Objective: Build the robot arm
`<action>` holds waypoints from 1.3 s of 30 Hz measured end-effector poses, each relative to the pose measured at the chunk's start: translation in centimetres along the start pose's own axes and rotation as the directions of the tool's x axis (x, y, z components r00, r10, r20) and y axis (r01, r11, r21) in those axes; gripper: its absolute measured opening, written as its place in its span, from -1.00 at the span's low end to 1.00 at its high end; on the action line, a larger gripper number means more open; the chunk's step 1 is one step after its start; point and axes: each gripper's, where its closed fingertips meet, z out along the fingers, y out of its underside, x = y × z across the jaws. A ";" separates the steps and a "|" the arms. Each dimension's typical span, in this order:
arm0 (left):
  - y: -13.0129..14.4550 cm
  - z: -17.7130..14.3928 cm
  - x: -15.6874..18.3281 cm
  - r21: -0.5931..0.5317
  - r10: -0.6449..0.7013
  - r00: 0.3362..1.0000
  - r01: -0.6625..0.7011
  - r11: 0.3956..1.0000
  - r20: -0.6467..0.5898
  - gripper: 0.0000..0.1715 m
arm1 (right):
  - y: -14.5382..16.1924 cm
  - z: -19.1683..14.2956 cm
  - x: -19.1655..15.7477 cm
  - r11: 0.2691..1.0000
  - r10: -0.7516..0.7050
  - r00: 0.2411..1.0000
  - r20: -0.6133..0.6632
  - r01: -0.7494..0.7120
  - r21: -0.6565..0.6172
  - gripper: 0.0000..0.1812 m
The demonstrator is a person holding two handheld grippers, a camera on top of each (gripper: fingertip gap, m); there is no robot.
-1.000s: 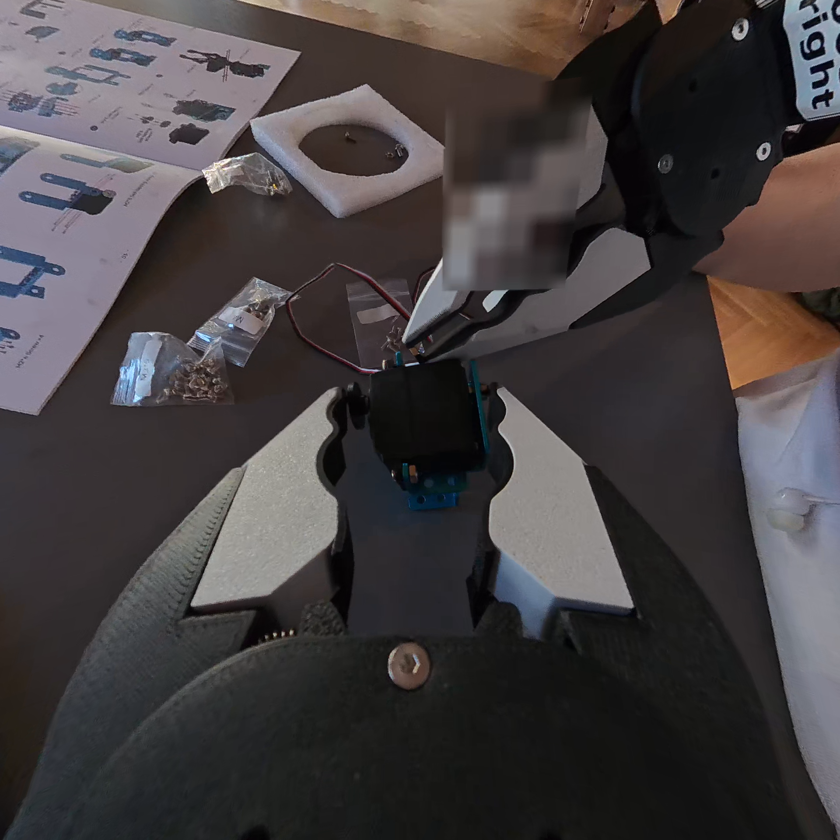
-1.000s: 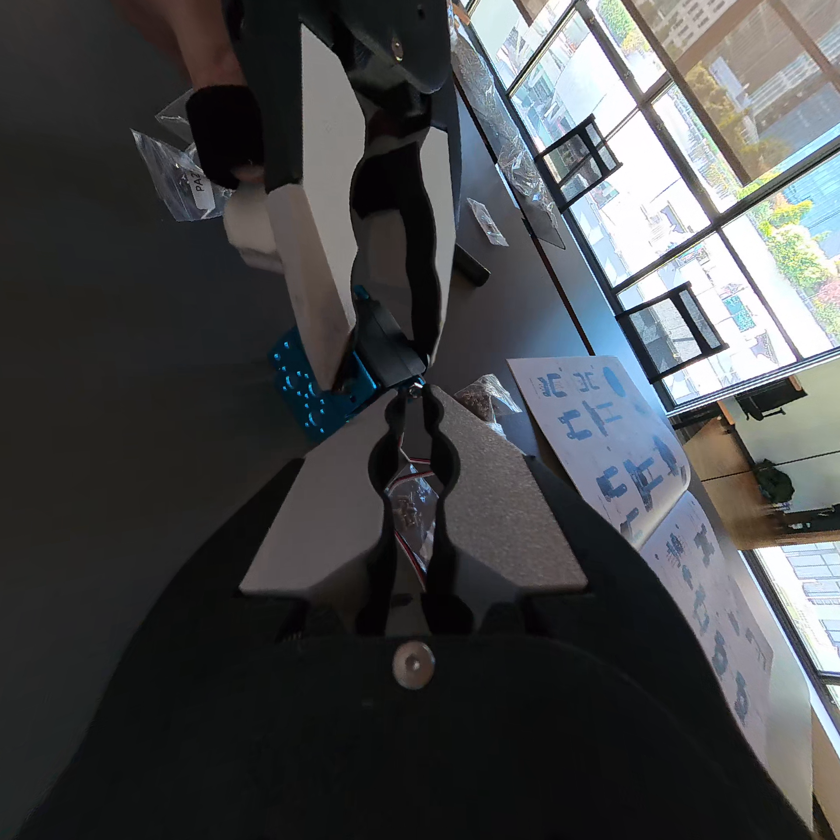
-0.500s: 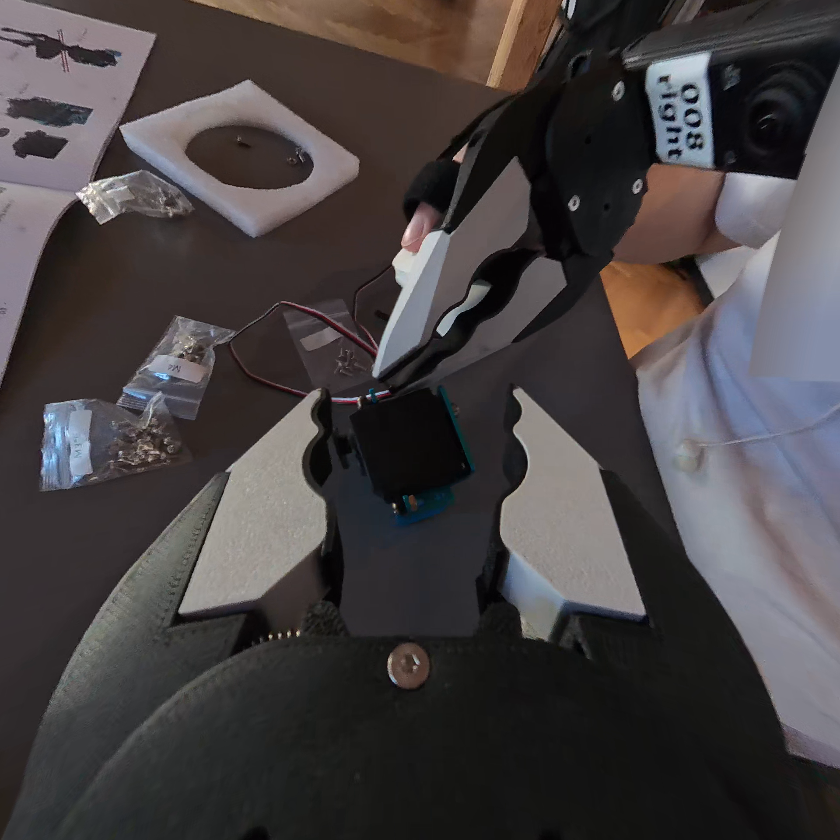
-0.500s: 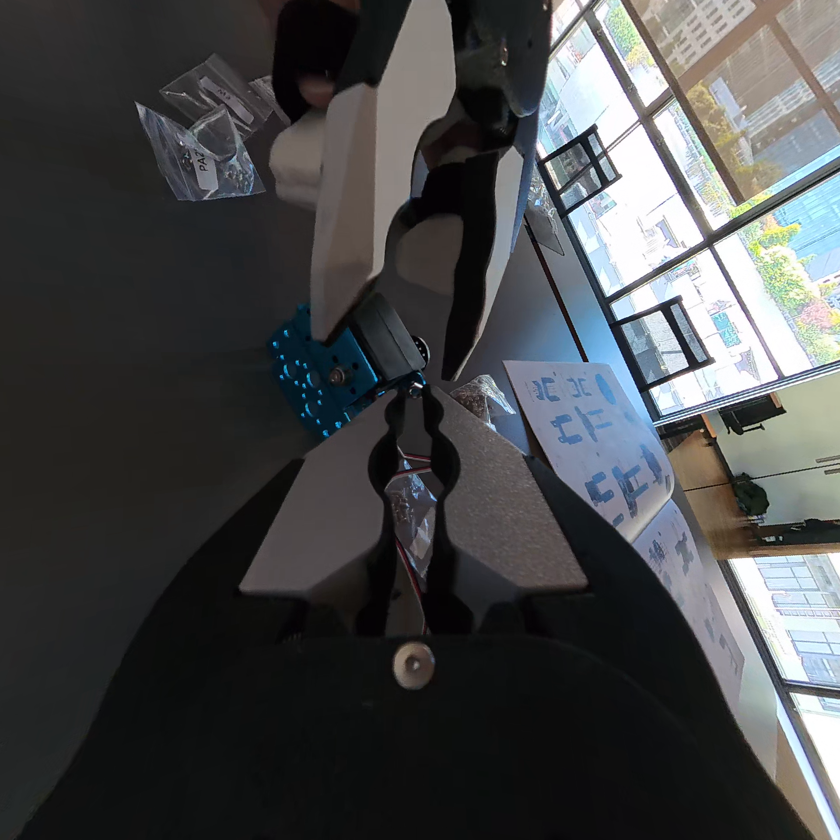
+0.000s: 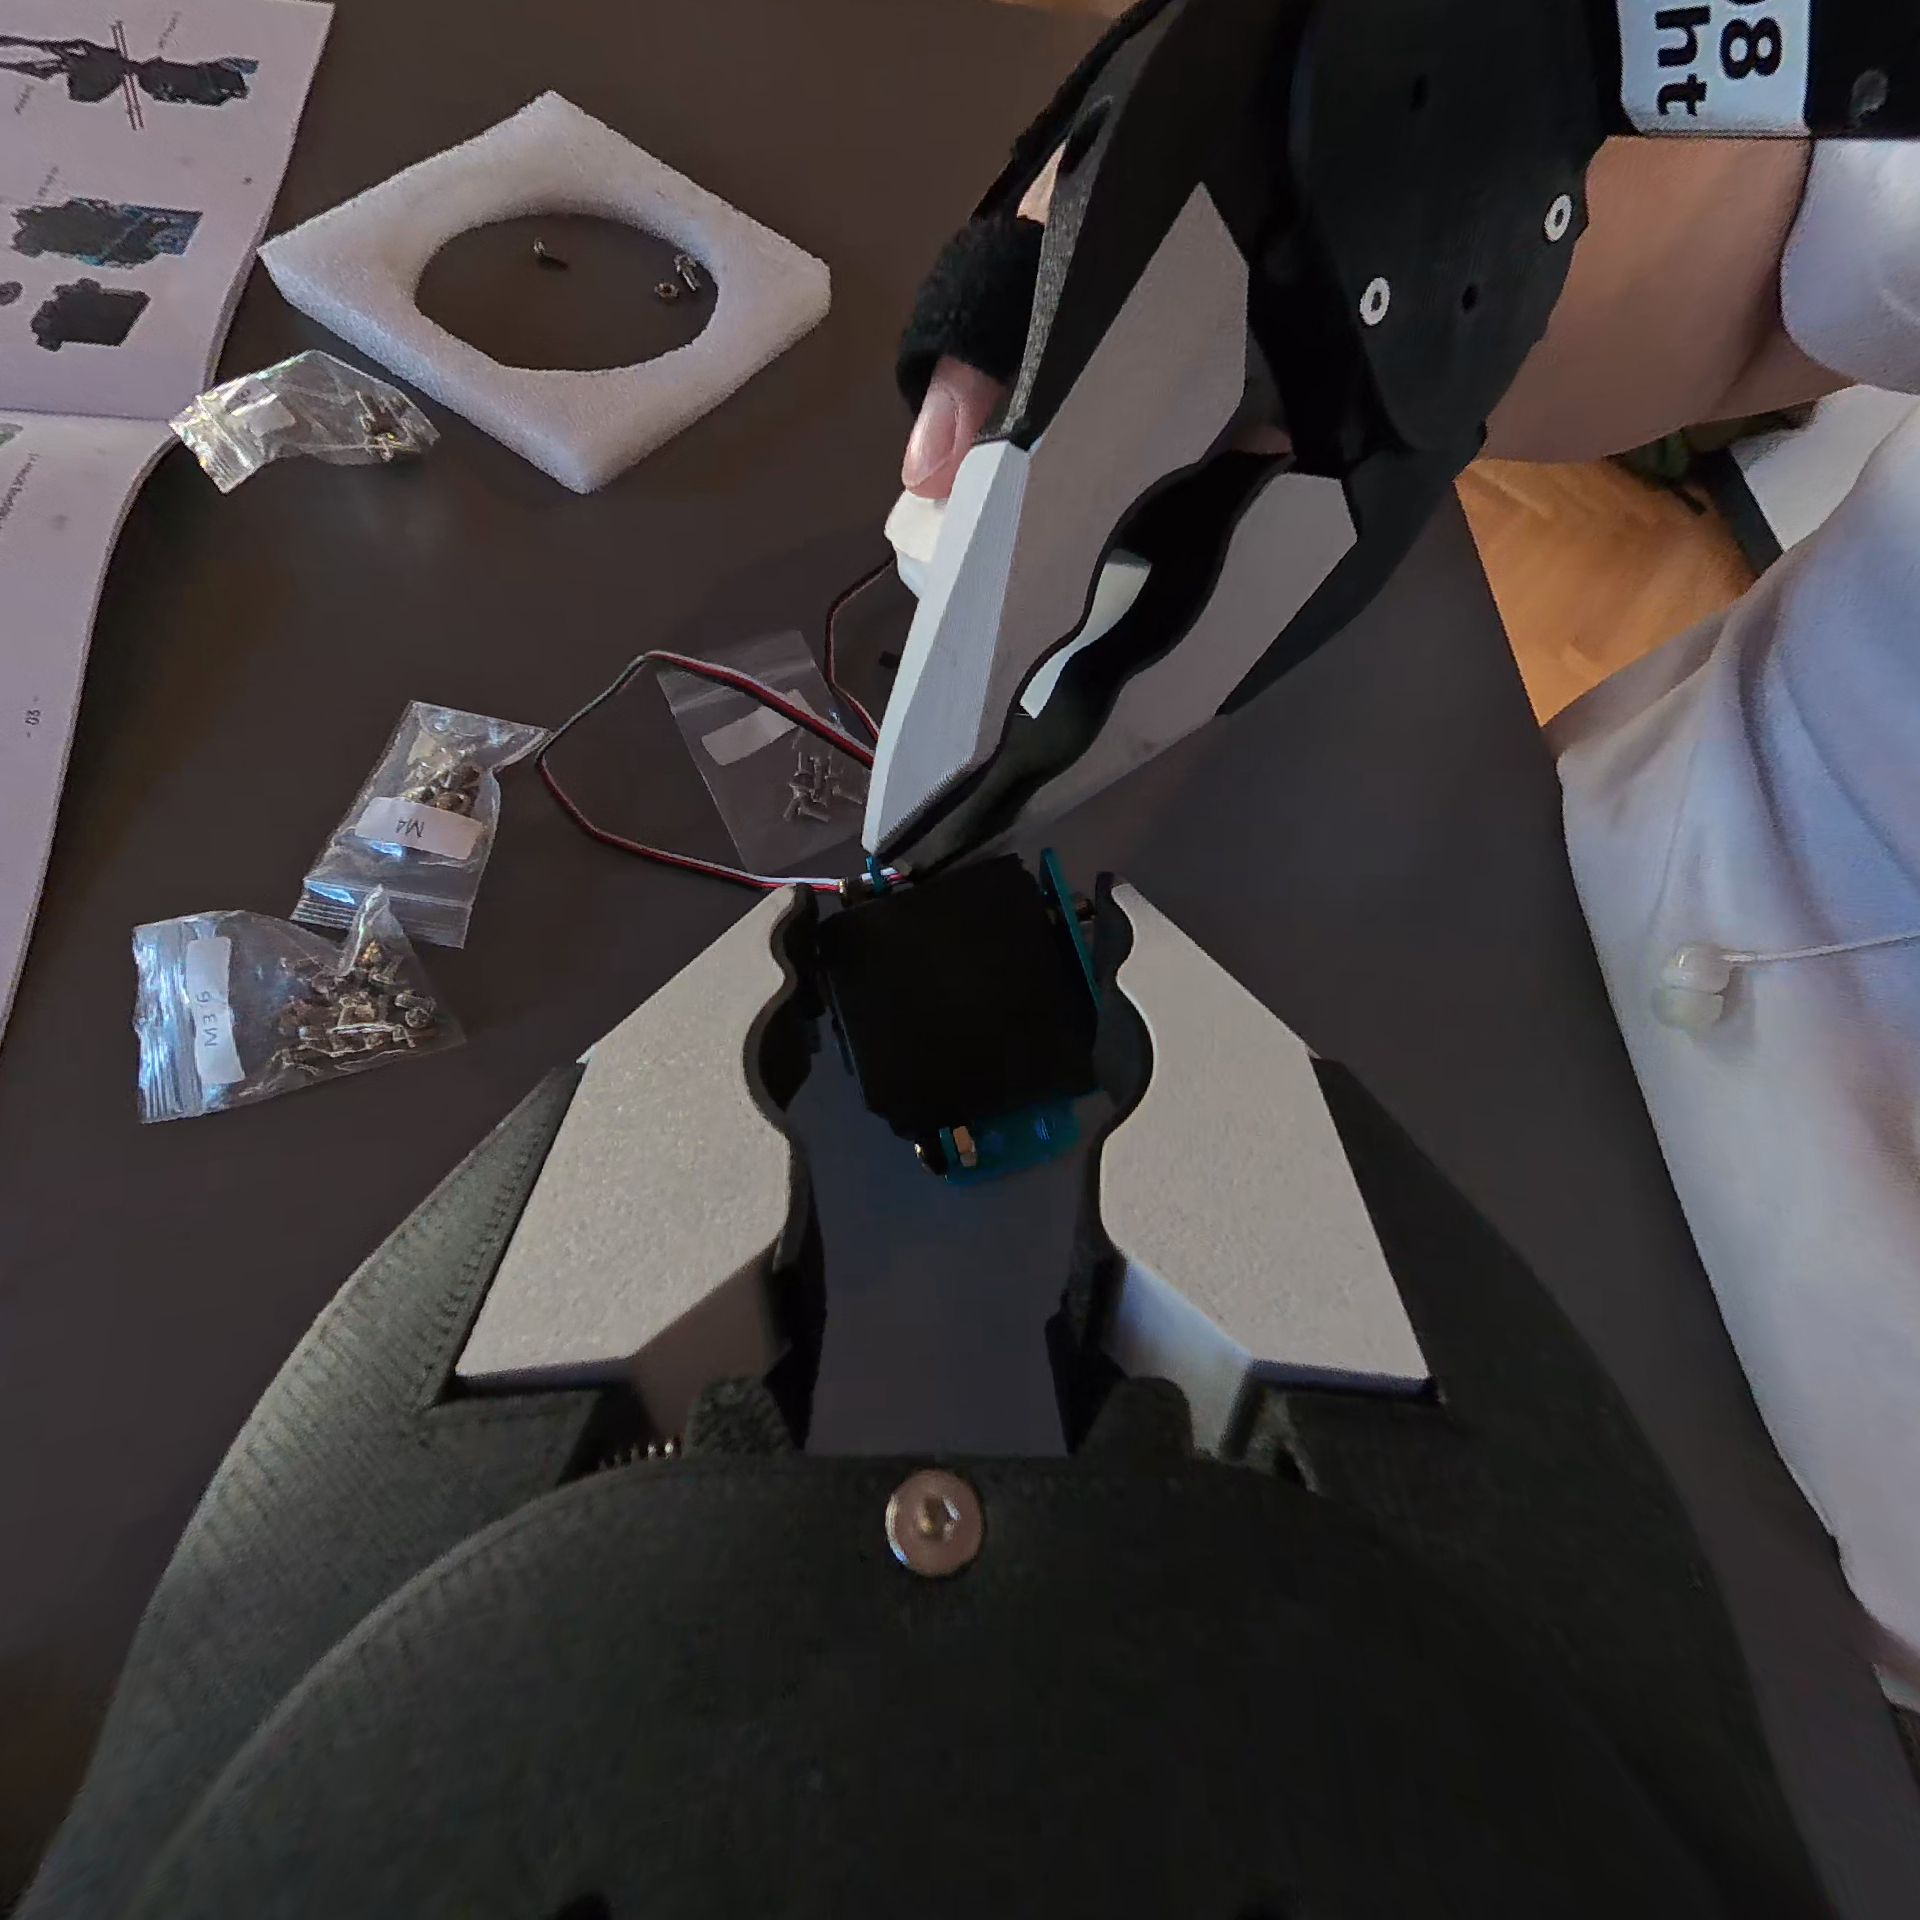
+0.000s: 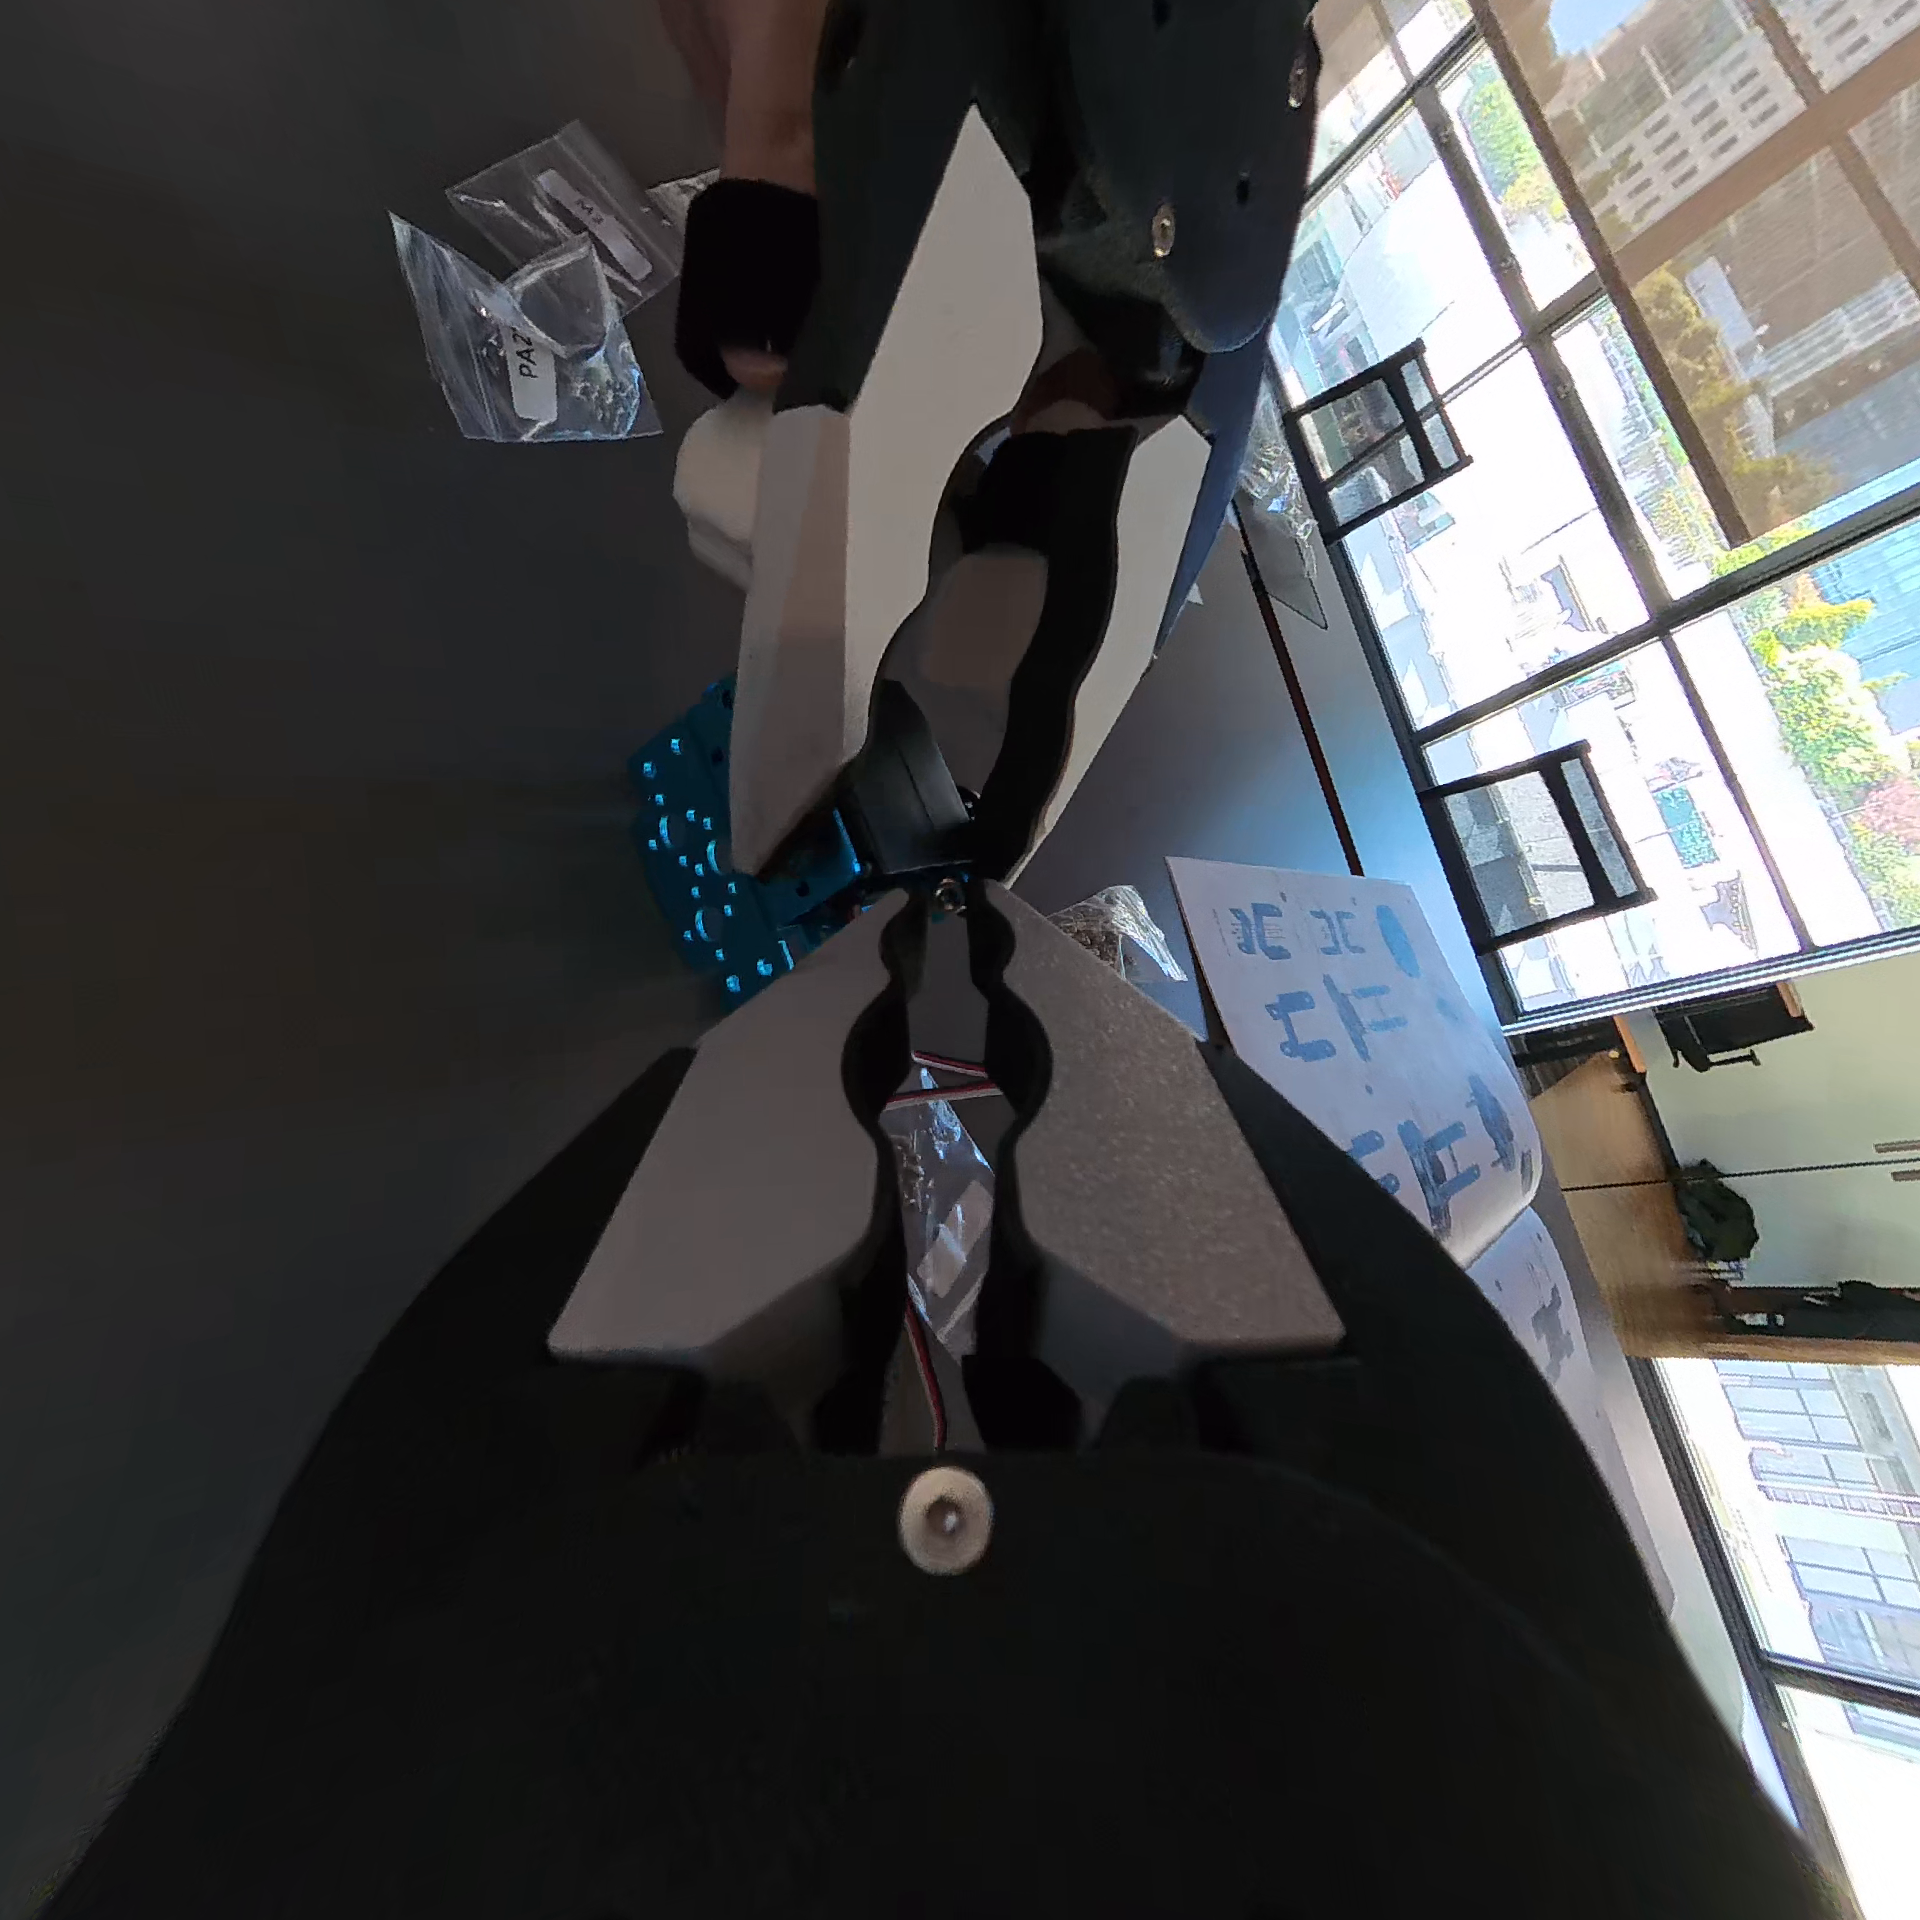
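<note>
A black servo mounted in a blue bracket stands on the dark table. My left gripper is shut on the servo, one finger on each side. In the right wrist view the servo sits between those fingers above the blue perforated plate. My right gripper is shut on a small silver screw at the bracket's edge. In the left wrist view its tips touch the servo's far end, where the red, black and white wire leaves.
Several small bags of screws lie left of the servo, and one lies under the wire. A white foam square and an open booklet lie farther left. A person in white is at the right. My left and right fingertips are right by each other.
My left gripper was shut on the servo, opened wide half a second ago, and has closed on it again. My right gripper stayed shut at the servo's end.
</note>
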 end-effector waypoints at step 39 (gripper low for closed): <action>-0.3 0.1 -0.3 -0.013 -0.002 1.000 0.002 1.000 0.030 -0.41 | -0.1 0.0 -0.2 0.960 -0.278 0.958 0.073 0.279 -0.003 -0.92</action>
